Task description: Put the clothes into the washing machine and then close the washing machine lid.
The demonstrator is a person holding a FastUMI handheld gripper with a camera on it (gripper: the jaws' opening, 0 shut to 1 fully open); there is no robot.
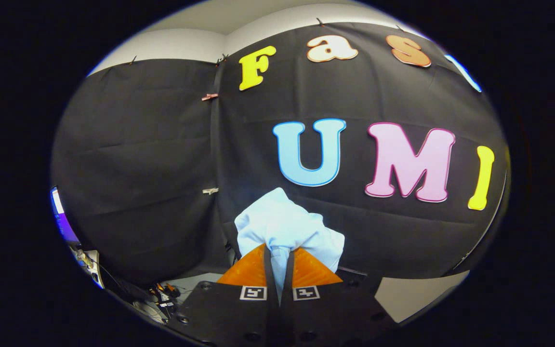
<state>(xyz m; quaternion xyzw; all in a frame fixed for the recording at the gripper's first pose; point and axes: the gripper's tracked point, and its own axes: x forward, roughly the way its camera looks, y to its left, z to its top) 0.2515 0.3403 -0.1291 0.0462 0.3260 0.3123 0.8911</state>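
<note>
The gripper (279,255) is clamped on a pinched fold of the pale blue, bunched cotton garment (284,226), held aloft against the booth wall, presumably for carrying to the washing machine.

The place was a recording booth set up in a plain room: black cloth (152,159) was pinned up as its wall, white room walls (195,41) rose above it, and cables and gear (162,296) lay beside a lit screen (60,212).

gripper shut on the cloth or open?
Shut. The gripper has both fingers pressed together on a pinched fold of the white cloth, which bunches up just beyond the tips.
</note>
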